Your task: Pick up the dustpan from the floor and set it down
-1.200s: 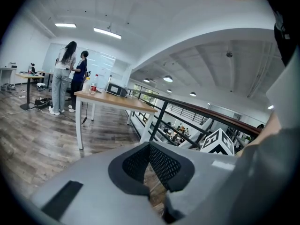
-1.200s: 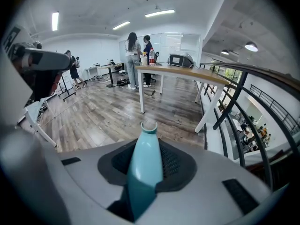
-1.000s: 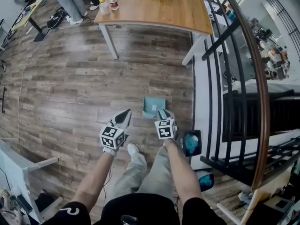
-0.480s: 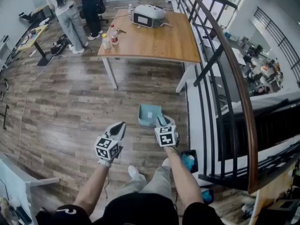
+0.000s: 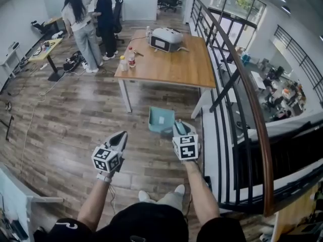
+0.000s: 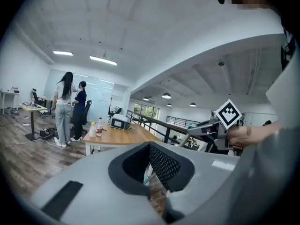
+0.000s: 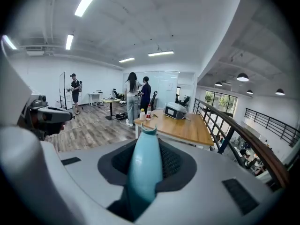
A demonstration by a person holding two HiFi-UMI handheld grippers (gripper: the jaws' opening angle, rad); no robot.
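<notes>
Dustpan [image 5: 162, 119]: teal, held off the floor at the middle of the head view, just below the wooden table's [image 5: 174, 67] near edge in the frame.
Long axis: runs up the frame, with the pan end toward the table and the handle [image 7: 144, 172] back toward the person.
Pan hollow: faces up and shows teal with one small pale mark, too small to tell.
Right gripper [image 5: 177, 126]: jaws clamped on the handle.
Left gripper [image 5: 122, 134]: lower left of the dustpan and apart from it, jaws together with nothing between them.
Tabletop: holds a white-and-grey box-shaped device [image 5: 166, 39] and two bottles [image 5: 127, 60] at its left edge.
</notes>
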